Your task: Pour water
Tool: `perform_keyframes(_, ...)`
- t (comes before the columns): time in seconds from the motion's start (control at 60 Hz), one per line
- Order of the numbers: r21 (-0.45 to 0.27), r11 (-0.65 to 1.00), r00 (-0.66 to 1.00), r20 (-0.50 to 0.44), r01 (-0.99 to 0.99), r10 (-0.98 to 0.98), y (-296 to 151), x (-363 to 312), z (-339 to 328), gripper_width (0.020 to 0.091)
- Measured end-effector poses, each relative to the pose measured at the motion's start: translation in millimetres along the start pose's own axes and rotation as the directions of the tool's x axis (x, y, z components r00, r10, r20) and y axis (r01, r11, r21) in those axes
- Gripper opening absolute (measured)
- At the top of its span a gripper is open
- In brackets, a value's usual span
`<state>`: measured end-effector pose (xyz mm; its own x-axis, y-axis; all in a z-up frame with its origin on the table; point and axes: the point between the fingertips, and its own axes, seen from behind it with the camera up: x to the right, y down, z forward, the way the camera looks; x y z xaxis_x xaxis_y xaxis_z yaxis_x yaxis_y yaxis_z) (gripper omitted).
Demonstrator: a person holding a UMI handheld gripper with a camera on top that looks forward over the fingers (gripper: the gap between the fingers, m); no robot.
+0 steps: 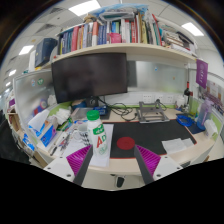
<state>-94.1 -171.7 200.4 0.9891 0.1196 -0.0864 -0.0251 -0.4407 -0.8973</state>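
A white plastic bottle (98, 143) with a green cap and a green-and-red label stands upright on the pale desk (112, 172). It is between my fingers, close to the left one, with a clear gap on its right side. My gripper (112, 153) is open, and the purple pads (150, 158) show on both inner faces. A round red object (125, 143), perhaps a cup or a lid seen from above, rests on a black mat (155, 133) just right of the bottle and ahead of the right finger.
A dark monitor (90, 75) stands behind the mat, under a shelf packed with books (110, 30). Blue and white clutter (45, 132) crowds the desk's left side. Papers (178, 145) lie at the right, with cables and a metal frame (150, 108) further back.
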Motion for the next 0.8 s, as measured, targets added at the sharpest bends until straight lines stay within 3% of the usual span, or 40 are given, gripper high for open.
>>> perform_keyframes(0.05, 0.021, 1.0, 1.0, 0.028, 0.006, -0.006, 52, -21, 21, 0.0857)
perform_keyframes(0.083, 0.033, 0.999, 0.999, 0.038, 0.006, -0.007, 57, -32, 32, 0.0856)
perform_keyframes(0.183, 0.087, 0.996, 0.999, 0.045, -0.001, -0.003, 54, -55, 62, 0.0857)
perform_keyframes(0.433, 0.185, 0.981, 0.997, -0.043, 0.064, -0.057, 35, -56, 127, 0.0854)
perform_keyframes(0.6, 0.222, 0.972, 0.996, -0.063, 0.079, -0.067, 35, -54, 154, 0.0688)
perform_keyframes(0.683, 0.232, 0.968, 0.995, -0.065, 0.092, -0.079, 38, -55, 163, 0.0535)
perform_keyframes(0.8, 0.263, 0.958, 0.991, -0.086, 0.118, -0.099, 33, -54, 164, 0.0465)
